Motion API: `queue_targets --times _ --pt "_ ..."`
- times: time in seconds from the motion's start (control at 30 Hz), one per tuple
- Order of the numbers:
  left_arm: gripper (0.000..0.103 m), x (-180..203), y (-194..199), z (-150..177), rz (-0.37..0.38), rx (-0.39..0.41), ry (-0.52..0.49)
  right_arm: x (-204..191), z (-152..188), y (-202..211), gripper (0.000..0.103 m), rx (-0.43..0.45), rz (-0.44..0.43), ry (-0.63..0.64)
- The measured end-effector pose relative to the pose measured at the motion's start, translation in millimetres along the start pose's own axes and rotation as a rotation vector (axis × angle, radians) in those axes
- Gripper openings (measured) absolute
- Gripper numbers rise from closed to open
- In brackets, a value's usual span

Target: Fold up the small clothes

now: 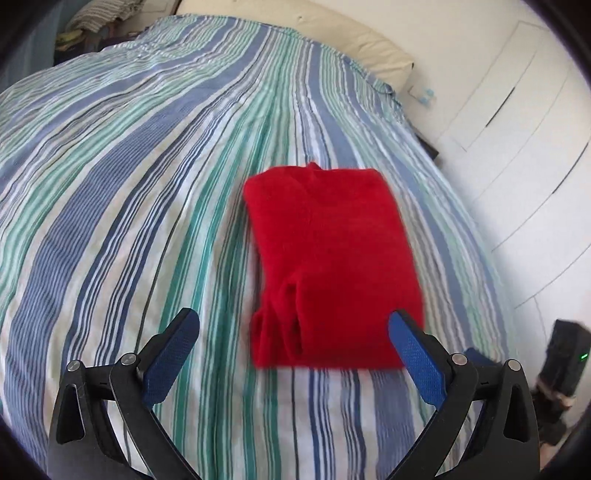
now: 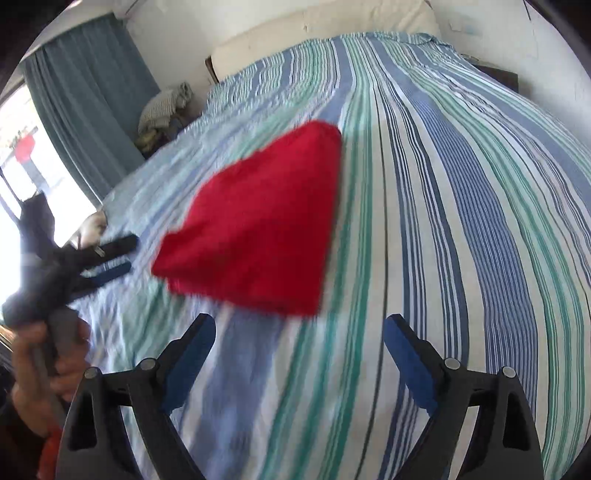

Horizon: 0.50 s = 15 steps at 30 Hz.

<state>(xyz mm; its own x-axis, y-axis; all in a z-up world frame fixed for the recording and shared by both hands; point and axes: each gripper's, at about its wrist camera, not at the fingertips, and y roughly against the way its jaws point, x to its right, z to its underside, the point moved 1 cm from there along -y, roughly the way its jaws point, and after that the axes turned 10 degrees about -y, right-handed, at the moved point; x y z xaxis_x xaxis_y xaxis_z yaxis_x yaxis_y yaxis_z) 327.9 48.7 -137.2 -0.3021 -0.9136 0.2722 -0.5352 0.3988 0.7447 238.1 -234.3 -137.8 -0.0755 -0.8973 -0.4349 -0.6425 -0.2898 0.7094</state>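
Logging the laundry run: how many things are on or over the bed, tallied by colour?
Red: 1, the folded garment
Blue and black: 2, the left tool and the right tool, both open and empty
Striped: 1, the bedspread
Total: 4

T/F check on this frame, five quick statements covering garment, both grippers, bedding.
1. The red garment lies folded on the striped bedspread. True.
2. The left gripper is clamped on the garment. False: its jaws stand open, holding nothing.
3. The right gripper is open and empty. True.
4. The bedspread is plain white. False: blue, green and white stripes.
5. A pillow lies at the far end. True.
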Motion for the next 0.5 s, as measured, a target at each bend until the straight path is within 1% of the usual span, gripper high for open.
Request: queue_targets --times 0.07,0.13,0.2,0.23,0.27,0.3,0.33,0.37,0.4,0.43,0.5 --pt "0.102 -8.1 -35.7 -14.3 -0.045 -0.078 -0.001 2.6 -40.0 -22.6 0.092 0.016 -0.040 -0.043" --pt "0.102 -14.5 -62.1 -18.5 -0.059 -0.150 0.006 10.1 -69.2 -55.7 0.092 -0.004 -0.051 -0.082" --pt "0.102 -15.1 -69.8 -18.1 -0.048 -0.155 0.010 16.2 -86.0 -88.7 0.091 -0.029 -0.086 -0.133" --pt "0.101 -15.1 -70.0 -18.3 -0.042 -0.147 0.014 17.2 -88.9 -105.7 0.086 -0.063 -0.135 -0.161" --pt "0.096 -14.4 -70.0 -17.2 -0.036 -0.146 0.019 13.9 -89.4 -122.9 0.073 -0.113 -0.198 -0.185" --pt "0.067 -11.8 -70.5 -16.8 -0.016 -0.150 0.020 8.4 -86.7 -136.8 0.068 -0.152 -0.215 -0.188" --pt "0.033 -7.5 -72.4 -17.2 0.011 -0.166 0.012 -0.5 -83.3 -142.6 0.051 -0.147 -0.161 -0.146" --pt "0.025 -2.4 -71.8 -18.4 0.011 -0.173 -0.004 -11.4 -81.0 -143.4 0.040 -0.126 -0.100 -0.087" --pt "0.021 3.7 -66.6 -20.8 -0.012 -0.162 -0.026 -21.3 -78.9 -138.7 0.038 -0.101 -0.066 -0.054" --pt "0.019 10.9 -59.2 -23.2 -0.036 -0.141 -0.055 -30.0 -80.5 -131.4 0.033 -0.070 -0.036 -0.031" --pt "0.018 24.3 -37.5 -29.6 -0.049 -0.083 -0.091 -49.8 -85.8 -108.2 0.031 0.004 -0.009 0.037"
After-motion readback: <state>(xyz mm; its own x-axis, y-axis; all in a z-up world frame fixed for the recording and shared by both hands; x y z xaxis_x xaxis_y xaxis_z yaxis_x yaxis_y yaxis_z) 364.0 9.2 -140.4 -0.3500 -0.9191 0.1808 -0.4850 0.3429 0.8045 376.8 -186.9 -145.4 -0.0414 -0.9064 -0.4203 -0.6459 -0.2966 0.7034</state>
